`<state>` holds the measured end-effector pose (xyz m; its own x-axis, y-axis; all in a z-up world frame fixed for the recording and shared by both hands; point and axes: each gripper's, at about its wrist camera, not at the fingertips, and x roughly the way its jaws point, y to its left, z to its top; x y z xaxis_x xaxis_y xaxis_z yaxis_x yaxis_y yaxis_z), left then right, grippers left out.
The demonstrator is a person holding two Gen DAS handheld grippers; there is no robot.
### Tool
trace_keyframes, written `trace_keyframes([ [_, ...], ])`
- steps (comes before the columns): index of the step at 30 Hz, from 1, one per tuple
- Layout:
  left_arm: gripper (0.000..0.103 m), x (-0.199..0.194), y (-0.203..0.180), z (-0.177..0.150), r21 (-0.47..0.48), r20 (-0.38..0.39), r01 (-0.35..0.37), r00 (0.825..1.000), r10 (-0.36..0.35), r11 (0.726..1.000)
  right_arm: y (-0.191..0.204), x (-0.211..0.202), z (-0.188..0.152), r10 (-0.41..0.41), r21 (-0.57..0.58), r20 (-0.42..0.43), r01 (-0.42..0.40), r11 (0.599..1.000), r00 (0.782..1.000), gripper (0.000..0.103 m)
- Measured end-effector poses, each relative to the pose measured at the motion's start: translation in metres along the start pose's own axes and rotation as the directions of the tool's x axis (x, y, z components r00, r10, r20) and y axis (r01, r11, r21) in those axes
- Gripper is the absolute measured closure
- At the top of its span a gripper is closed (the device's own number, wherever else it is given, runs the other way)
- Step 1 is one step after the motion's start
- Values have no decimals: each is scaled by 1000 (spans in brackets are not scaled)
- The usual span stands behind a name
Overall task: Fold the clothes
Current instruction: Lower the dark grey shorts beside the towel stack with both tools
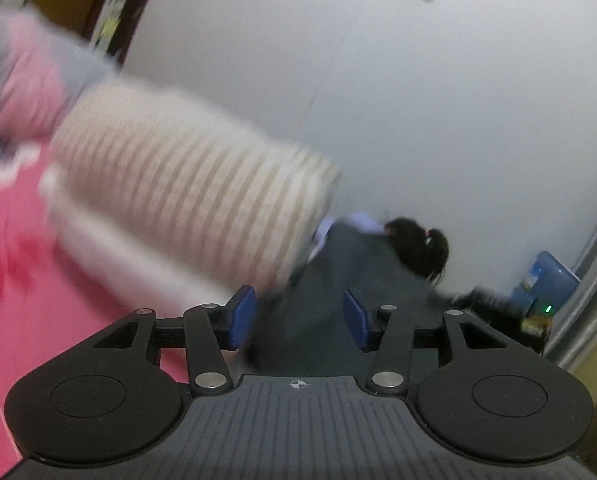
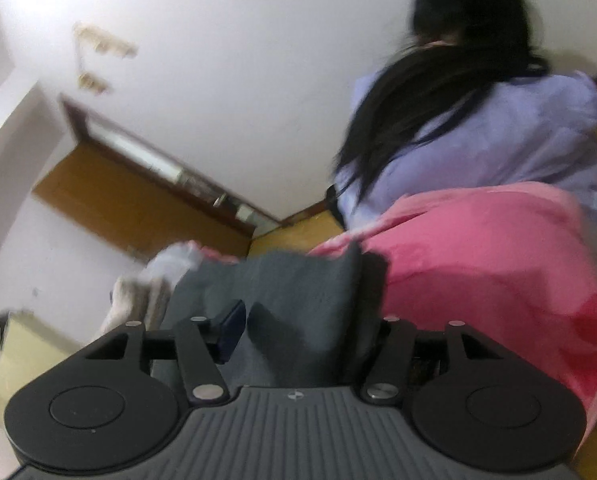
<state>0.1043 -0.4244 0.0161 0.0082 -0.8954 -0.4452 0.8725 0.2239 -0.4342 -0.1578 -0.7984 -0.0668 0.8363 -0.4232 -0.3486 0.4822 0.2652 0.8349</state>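
With my left gripper (image 1: 298, 320) half open and empty beside the striped stack (image 1: 186, 184), and my right gripper (image 2: 298, 336) open astride the grey cloth (image 2: 298, 292) on the pink sheet (image 2: 478, 264), I judged smoothing before re-gripping wisest.

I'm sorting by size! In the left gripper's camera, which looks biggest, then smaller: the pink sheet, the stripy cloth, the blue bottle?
1. Stripy cloth and pink sheet: look alike; nearness and blur make ranking unsure.
2. Blue bottle: smallest, but far away.
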Motion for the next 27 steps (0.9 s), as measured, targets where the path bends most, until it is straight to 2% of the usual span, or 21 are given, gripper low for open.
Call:
trace_keyframes([
  [4, 54, 24, 10, -23, -26, -26, 4, 1000, -5, 1000, -7, -44, -6, -20, 34, 82, 17, 999, 996, 42],
  [7, 54, 43, 12, -32, -46, -22, 18, 1000, -19, 999, 2, -80, -28, 40, 0, 26, -40, 999, 999, 42],
  [10, 55, 58, 12, -31, -53, -21, 3, 1000, -4, 999, 15, -101, -64, 51, -62, -87, -57, 996, 995, 42],
  [14, 56, 76, 11, -30, -59, -19, -19, 1000, 18, 998, 19, -97, -108, 26, -95, -229, -49, 994, 973, 42],
  [16, 56, 77, 10, -29, -54, -14, -24, 1000, 23, 998, 19, -88, -121, 6, -109, -268, -36, 993, 963, 43],
  [18, 56, 76, 10, -28, -47, -7, -28, 1000, 27, 999, 20, -81, -127, -10, -121, -281, -25, 992, 960, 43],
  [21, 56, 75, 8, -30, -44, 0, -33, 999, 33, 999, 25, -72, -131, -1, -139, -287, -40, 989, 958, 49],
  [24, 58, 74, 10, -34, -69, 6, -28, 1000, 29, 997, 34, -71, -133, -11, -187, -274, -42, 982, 962, 59],
  [27, 60, 74, 12, -38, -97, 9, -14, 1000, 15, 995, 39, -75, -134, -8, -204, -272, -50, 978, 962, 59],
])
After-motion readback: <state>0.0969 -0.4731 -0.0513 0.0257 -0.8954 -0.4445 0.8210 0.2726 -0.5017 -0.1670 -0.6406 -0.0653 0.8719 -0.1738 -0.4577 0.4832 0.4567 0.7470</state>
